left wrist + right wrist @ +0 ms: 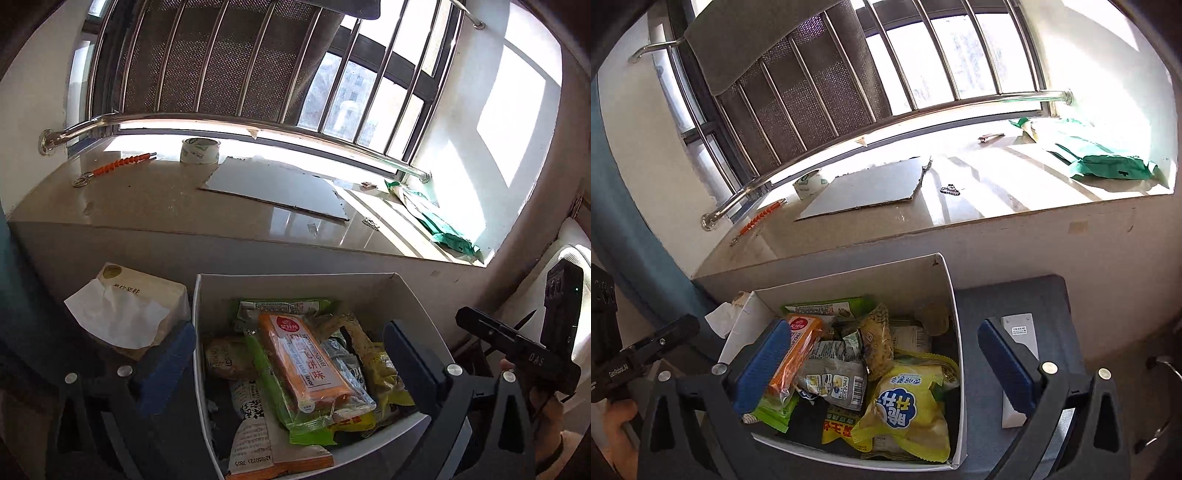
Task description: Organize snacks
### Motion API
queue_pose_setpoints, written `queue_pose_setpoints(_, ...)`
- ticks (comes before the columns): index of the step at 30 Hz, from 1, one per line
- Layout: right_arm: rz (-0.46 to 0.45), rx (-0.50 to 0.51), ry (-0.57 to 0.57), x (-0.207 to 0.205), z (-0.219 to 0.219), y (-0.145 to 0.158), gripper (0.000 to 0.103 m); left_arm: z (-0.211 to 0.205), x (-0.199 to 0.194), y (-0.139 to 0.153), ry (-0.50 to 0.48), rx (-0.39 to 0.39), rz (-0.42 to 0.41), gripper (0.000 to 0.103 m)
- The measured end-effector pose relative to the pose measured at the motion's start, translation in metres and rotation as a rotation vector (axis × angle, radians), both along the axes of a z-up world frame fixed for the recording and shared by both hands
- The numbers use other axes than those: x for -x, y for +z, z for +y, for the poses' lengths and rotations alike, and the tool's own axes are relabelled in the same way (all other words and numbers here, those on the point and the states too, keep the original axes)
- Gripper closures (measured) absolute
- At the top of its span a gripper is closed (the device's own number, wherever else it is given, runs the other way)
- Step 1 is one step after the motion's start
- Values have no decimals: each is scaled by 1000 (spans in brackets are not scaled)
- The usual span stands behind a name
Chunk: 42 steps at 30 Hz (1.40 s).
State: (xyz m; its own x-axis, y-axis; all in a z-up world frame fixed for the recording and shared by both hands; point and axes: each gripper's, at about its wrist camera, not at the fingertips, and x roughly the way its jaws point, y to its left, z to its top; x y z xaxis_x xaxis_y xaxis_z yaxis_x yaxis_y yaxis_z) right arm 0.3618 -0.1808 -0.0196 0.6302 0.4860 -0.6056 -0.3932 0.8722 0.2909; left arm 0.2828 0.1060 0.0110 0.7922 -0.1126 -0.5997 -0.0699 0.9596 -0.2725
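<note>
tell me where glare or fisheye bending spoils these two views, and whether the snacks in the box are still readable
Left wrist view: sun blows out the windowsill on the right; the rail bows; the orange packet in the white box reads sharply. Right wrist view: the sill's far side is washed out, the box shaded, the yellow bag is legible.

We see a white box [295,284], open at the top, standing below the window ledge and heaped with snack packets. On top lies an orange packet [303,358] in a clear wrapper with green edges, slanted. Beside it we find a yellow chip bag [908,406], a grey crumpled packet [831,376] and a brownish packet [877,343].
</note>
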Motion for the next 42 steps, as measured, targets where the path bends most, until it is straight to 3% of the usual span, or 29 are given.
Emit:
queue_pose_setpoints(4, -46, 41, 6, 15, 2, 5, 0, -4, 31, 15, 26, -73, -73, 0)
queue_pose_setpoints(9, -148, 79, 5, 50, 5, 19, 0, -19, 81, 32, 66, -158, -245, 0)
queue_pose_setpoints(13, -227, 90, 14, 84, 6, 36, 0, -35, 113, 38, 118, -227, -283, 0)
queue_pose_setpoints(15, -253, 103, 30, 103, 7, 43, 0, -43, 124, 38, 106, -229, -264, 0)
queue_pose_setpoints(21, -278, 40, 156, 170, 0, 54, 0, -62, 165, 30, 32, -99, -179, 0)
queue_pose_setpoints(25, -260, 49, 174, 206, -7, 49, 0, -80, 196, 24, 50, -125, -147, 0)
queue_pose_setpoints(29, -235, 12, 178, 239, -24, 41, 0, -95, 232, 22, 25, -114, -167, 0)
queue_pose_setpoints(32, -234, 19, 132, 262, -37, 33, 0, -103, 252, 18, 23, -118, -166, 0)
queue_pose_setpoints(36, -183, -19, 144, 282, -51, 21, 0, -110, 264, 5, 10, -124, -130, 0)
queue_pose_setpoints(42, -155, 22, 127, 286, -55, 12, 0, -114, 263, -4, -2, -123, -99, 0)
